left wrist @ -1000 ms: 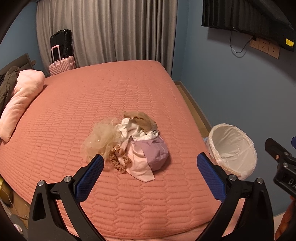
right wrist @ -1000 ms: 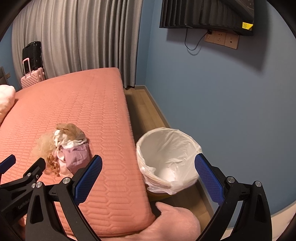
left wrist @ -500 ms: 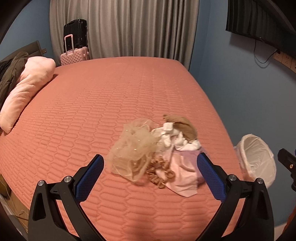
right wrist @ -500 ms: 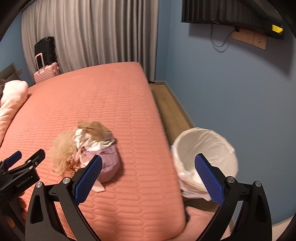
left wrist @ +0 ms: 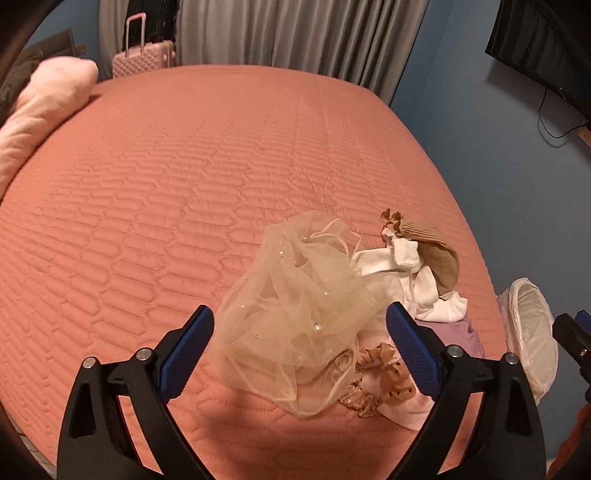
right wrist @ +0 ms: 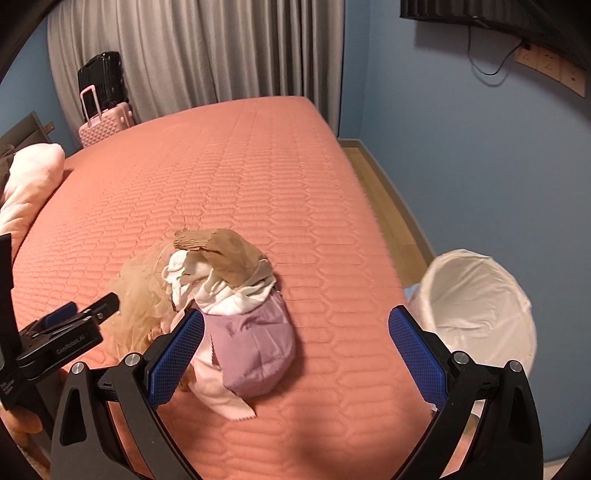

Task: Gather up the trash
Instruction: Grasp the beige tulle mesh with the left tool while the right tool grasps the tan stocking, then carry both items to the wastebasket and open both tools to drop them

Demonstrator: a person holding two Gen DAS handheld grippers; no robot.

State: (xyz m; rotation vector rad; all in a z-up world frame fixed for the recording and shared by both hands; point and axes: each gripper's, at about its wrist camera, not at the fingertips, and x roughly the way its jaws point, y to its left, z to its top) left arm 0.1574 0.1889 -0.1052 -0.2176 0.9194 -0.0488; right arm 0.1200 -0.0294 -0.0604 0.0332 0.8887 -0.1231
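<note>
A: Left wrist view: what is the left hand-held gripper (left wrist: pixel 299 354) doing?
B: Its jaws are closing, bracketing the crumpled beige tulle bundle (left wrist: pixel 295 310) on the salmon quilted bed (left wrist: pixel 184 177), gripping nothing yet.

A: Right wrist view?
B: The right hand-held gripper (right wrist: pixel 295 350) is gaping wide, empty, over the lilac cloth bundle (right wrist: pixel 255 347), whose long axis is running toward one o'clock; the white-lined bin (right wrist: pixel 476 306) is waiting at three o'clock, probably for dropping.

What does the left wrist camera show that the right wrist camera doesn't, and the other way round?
Only the left wrist view gives a clear look at the bronze scrunchie lying beside the tulle; the left gripper frames that tulle, its jaws closing but not touching it.

Only the right wrist view shows the wooden floor strip beside the bed, the black suitcase, and the bin's open mouth.

Both show the pink bed, the beige tulle, the white cloth, the tan sock, the lilac cloth, the lined bin, the pink suitcase and the curtains.
</note>
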